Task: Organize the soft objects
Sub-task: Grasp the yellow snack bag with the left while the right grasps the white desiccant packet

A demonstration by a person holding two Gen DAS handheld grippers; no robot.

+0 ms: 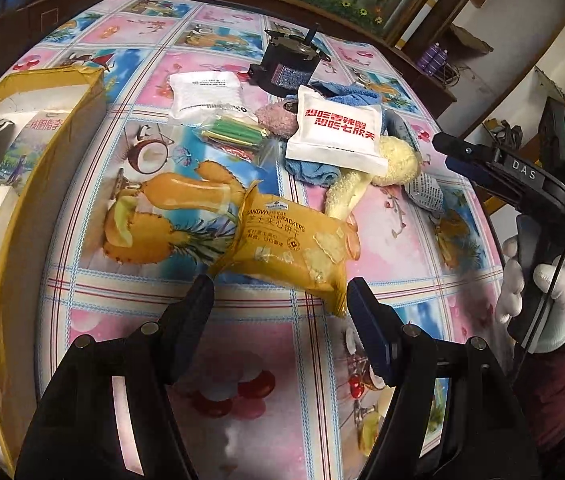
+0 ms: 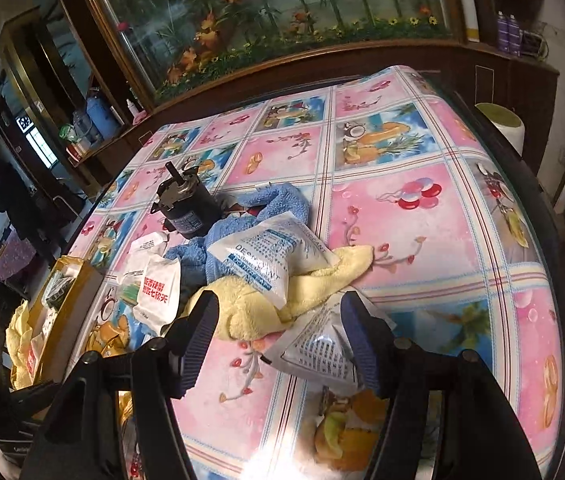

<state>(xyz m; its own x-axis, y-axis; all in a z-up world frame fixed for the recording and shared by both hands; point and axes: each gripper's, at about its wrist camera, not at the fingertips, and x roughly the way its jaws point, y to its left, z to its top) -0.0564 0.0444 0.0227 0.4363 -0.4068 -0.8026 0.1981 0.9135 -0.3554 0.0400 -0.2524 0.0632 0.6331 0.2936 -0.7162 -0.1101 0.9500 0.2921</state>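
Observation:
My left gripper (image 1: 278, 294) is open and empty, its jaws just short of a yellow cracker packet (image 1: 286, 248) lying on the table. Beyond it lie a white pouch with red print (image 1: 336, 132), a yellow plush cloth (image 1: 366, 176), a blue towel (image 1: 346, 96) and a plain white pouch (image 1: 206, 94). My right gripper (image 2: 278, 312) is open, its right finger (image 2: 362, 340) beside a small silver desiccant packet (image 2: 318, 352). A bigger desiccant bag (image 2: 274, 256) rests on the yellow cloth (image 2: 282, 300) and blue towel (image 2: 258, 216). The right gripper also shows in the left wrist view (image 1: 462, 156).
A cardboard box (image 1: 58, 176) with several packets inside stands at the table's left. A black motor (image 1: 286, 64) sits at the back of the pile, also in the right wrist view (image 2: 186, 208). A clear bag of green sticks (image 1: 234, 136) lies mid-table. Dark wooden cabinets border the far edge.

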